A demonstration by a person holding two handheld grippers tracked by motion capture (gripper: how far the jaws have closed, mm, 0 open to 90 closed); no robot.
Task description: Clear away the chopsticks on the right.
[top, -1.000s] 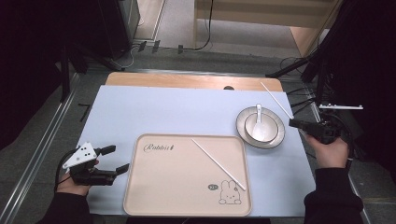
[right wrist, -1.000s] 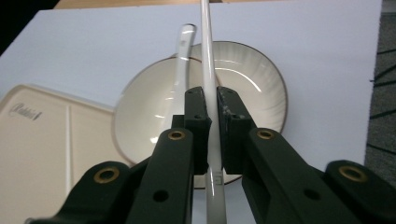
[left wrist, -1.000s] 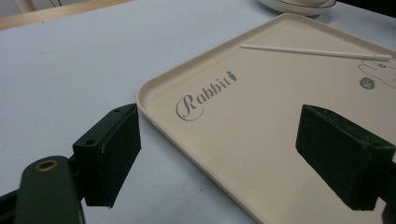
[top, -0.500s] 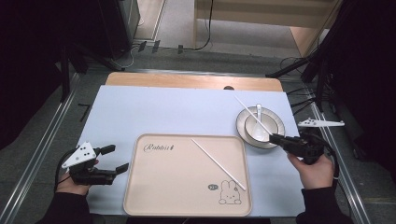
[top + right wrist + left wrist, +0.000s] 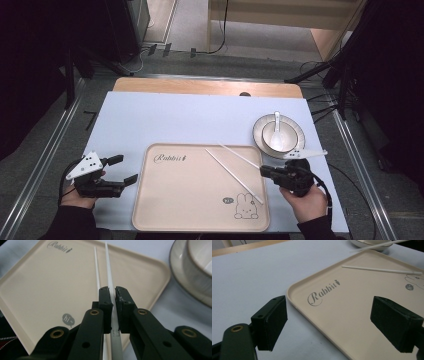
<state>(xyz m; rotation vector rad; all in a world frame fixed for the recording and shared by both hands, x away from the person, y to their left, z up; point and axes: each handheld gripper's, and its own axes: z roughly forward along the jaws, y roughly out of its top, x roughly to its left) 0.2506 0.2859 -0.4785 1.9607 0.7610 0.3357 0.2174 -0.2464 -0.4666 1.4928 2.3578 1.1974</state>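
Right hand-held gripper [image 5: 112,293] tight around 1 white chopstick [image 5: 108,267], over tray [image 5: 37,290].

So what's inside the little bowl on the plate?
A white spoon sits in the bowl, its handle sticking past the far rim. The plate underneath is mostly covered by the bowl.

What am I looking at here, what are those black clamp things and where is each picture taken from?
A person sits at a table with a hand-held tool in each hand, each ending in two black jaws. One picture looks down from above; the other two come from cameras riding on the tools. On the blue table cover lies a beige tray with one white chopstick on it. Beside it a bowl with a spoon stands on a plate. The right gripper is clamped on a second chopstick over the tray. The left gripper is open, holding nothing.
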